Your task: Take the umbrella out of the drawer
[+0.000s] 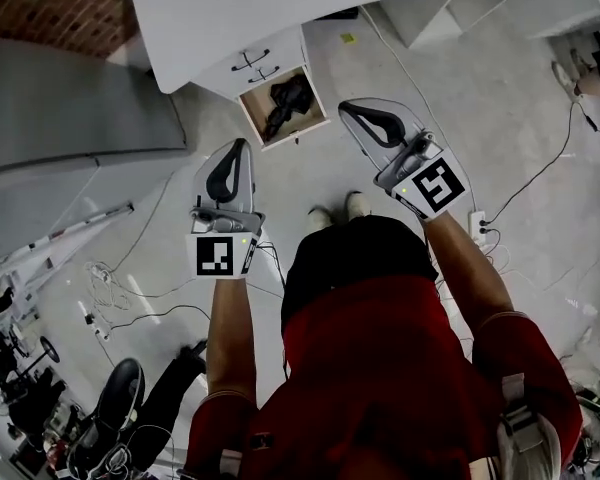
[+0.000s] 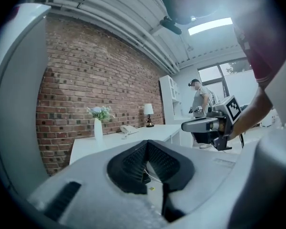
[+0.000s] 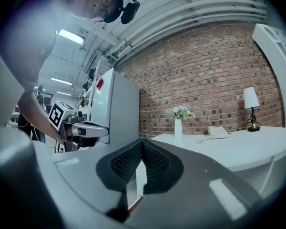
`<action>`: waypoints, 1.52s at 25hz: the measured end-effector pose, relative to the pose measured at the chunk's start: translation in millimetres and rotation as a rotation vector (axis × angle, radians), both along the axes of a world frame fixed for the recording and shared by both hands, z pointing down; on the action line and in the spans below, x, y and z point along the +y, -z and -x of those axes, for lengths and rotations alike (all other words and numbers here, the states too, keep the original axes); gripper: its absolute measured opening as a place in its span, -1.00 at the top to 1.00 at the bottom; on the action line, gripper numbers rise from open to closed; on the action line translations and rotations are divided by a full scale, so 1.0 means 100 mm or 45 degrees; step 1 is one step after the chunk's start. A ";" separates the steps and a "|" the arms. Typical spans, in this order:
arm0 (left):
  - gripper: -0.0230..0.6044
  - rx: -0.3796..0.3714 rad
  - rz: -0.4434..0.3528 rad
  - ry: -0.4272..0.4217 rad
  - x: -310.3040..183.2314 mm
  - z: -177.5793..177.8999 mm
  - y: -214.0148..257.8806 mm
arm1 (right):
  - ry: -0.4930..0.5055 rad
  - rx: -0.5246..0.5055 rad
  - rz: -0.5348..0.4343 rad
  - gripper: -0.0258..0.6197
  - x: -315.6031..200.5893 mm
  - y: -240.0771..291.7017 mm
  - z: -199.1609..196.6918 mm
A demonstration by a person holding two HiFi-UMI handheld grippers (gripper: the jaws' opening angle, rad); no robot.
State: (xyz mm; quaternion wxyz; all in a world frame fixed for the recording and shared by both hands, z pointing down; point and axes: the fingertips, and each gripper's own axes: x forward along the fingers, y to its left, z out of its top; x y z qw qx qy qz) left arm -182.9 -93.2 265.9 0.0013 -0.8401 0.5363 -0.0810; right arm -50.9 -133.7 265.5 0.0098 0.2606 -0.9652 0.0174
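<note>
The black umbrella [image 1: 287, 106] lies folded in the open wooden-sided drawer [image 1: 315, 126] under the white desk [image 1: 280, 8], seen from above in the head view. Both grippers hang in the air on the near side of the drawer, pointing toward it and touching nothing. My left gripper [image 1: 242, 148] is shut and empty, just below and left of the drawer. My right gripper [image 1: 348, 110] is also shut and empty, just right of it. In the left gripper view the jaws [image 2: 147, 145] meet over the desk, and the right gripper [image 2: 207, 124] shows beside them. The right gripper view shows shut jaws [image 3: 142, 143] and the left gripper [image 3: 83, 128].
A tall grey cabinet [image 1: 60, 108] stands left of the desk. Cables [image 1: 130, 288] and a power strip [image 1: 478, 228] lie on the floor, with an office chair [image 1: 110, 408] at lower left. On the desk are a vase [image 3: 178, 127], a phone [image 3: 217, 132] and a lamp [image 3: 250, 101]. A person [image 2: 199, 104] stands far off.
</note>
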 end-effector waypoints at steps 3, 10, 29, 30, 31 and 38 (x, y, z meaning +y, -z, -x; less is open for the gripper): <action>0.90 -0.008 0.029 -0.030 -0.22 0.07 -0.40 | -0.031 0.006 0.009 0.88 -0.19 -0.34 0.05; 0.90 -0.032 0.090 -0.071 -0.61 0.17 -1.51 | -0.054 0.034 0.048 0.88 -0.53 -1.32 0.14; 0.90 -0.119 0.152 -0.117 -1.45 0.24 -4.59 | -0.049 0.080 -0.004 0.88 -1.16 -4.12 0.09; 0.90 -0.129 0.159 -0.118 -1.49 0.26 -4.72 | -0.047 0.075 -0.014 0.88 -1.19 -4.21 0.10; 0.90 -0.139 0.167 -0.118 -1.52 0.27 -4.85 | -0.047 0.065 -0.024 0.88 -1.21 -4.28 0.10; 0.90 -0.223 0.238 -0.145 -1.79 0.30 -5.66 | -0.055 0.071 -0.030 0.88 -1.34 -4.80 0.09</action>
